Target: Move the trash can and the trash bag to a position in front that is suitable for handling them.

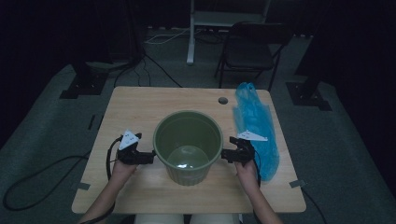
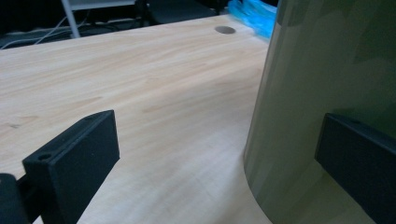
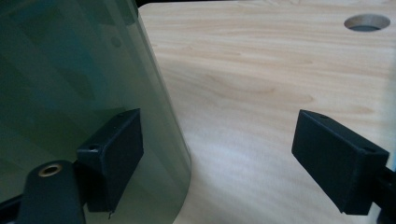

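A green plastic bucket (image 1: pixel 189 175) stands upright in the middle of the wooden table (image 1: pixel 140 107), and its inside looks bare. My left gripper (image 1: pixel 150 157) is low at the bucket's left side, jaws open. In the left gripper view the bucket wall (image 2: pixel 322 84) rises on the right, with one jaw right in front of it; the left gripper (image 2: pixel 217 161) spans bare tabletop. My right gripper (image 1: pixel 225 155) is at the bucket's right side, also open. In the right gripper view the right gripper (image 3: pixel 224 158) has one jaw close against the bucket (image 3: pixel 70 88). Whether either jaw touches it is unclear.
A crumpled blue plastic bag (image 1: pixel 254 123) lies along the table's right edge, just beyond my right hand. A round cable hole (image 1: pixel 223 100) sits near the far edge. Behind the table stand a dark folding chair (image 1: pixel 252 49) and a white stand (image 1: pixel 191 42); cables run over the floor.
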Tool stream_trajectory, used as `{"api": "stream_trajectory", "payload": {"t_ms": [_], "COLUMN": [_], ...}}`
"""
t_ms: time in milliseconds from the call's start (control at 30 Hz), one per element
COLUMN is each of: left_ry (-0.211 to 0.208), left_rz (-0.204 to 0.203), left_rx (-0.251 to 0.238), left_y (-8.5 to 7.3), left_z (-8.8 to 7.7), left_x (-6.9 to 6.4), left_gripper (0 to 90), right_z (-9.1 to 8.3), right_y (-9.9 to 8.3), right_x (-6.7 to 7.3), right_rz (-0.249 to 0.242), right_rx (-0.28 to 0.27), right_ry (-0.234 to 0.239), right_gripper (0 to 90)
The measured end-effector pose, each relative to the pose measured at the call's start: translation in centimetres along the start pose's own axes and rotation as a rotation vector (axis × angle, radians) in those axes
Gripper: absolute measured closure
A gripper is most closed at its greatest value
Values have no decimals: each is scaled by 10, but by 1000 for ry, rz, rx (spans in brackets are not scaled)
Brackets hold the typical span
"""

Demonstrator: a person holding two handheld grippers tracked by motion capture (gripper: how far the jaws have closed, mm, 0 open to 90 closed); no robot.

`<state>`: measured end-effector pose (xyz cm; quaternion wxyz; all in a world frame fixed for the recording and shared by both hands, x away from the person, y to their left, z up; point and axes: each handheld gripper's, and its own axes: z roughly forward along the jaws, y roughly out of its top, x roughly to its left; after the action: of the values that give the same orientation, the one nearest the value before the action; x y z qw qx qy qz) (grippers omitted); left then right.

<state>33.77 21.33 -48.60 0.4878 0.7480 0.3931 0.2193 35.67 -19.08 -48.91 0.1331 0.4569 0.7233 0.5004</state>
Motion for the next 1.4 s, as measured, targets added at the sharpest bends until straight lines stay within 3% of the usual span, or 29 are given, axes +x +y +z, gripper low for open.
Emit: {"api": "stream_trajectory", "payload": {"t_ms": [400, 600, 867, 933, 1000, 1067, 1100, 1133, 1167, 1233, 1267, 1400], "left_ry": [-45, -65, -109, -111, -101, -95, -88, -77, -63, -36, -29, 15], "left_rz": [40, 36, 12, 12, 27, 37, 38, 40, 40, 29, 24, 11], "left_rx": [23, 30, 16, 11, 26, 25, 31, 33, 43, 47, 48, 37], "left_y": [-6, -9, -15, -16, -18, -22, -24, -27, -30, -38, -41, -52], "left_z": [-15, -21, -21, -20, -18, -18, -18, -18, -19, -23, -25, -35], "left_x": [-28, -39, -41, -40, -38, -35, -34, -32, -28, -20, -17, -3], "left_gripper": [2, 2, 2, 2, 2, 2, 2, 2, 2, 2, 2, 2], "right_z": [-35, -47, -52, -51, -53, -57, -61, -61, -64, -68, -68, -67], "right_y": [-23, -31, -34, -33, -29, -23, -16, -16, -12, -5, 0, 4], "right_x": [6, 9, 8, 5, -1, -12, -26, -26, -36, -60, -81, -126], "right_rz": [24, 29, 41, 54, 52, 52, 56, 56, 61, 92, 104, 150], "right_rx": [3, 8, 7, 9, -6, -29, -48, -48, -56, -46, -25, 0], "right_ry": [19, 19, 21, 26, 2, -36, -94, -94, -128, -195, -253, -341], "right_gripper": [160, 163, 157, 127, 127, 126, 126, 126, 126, 127, 127, 127]}}
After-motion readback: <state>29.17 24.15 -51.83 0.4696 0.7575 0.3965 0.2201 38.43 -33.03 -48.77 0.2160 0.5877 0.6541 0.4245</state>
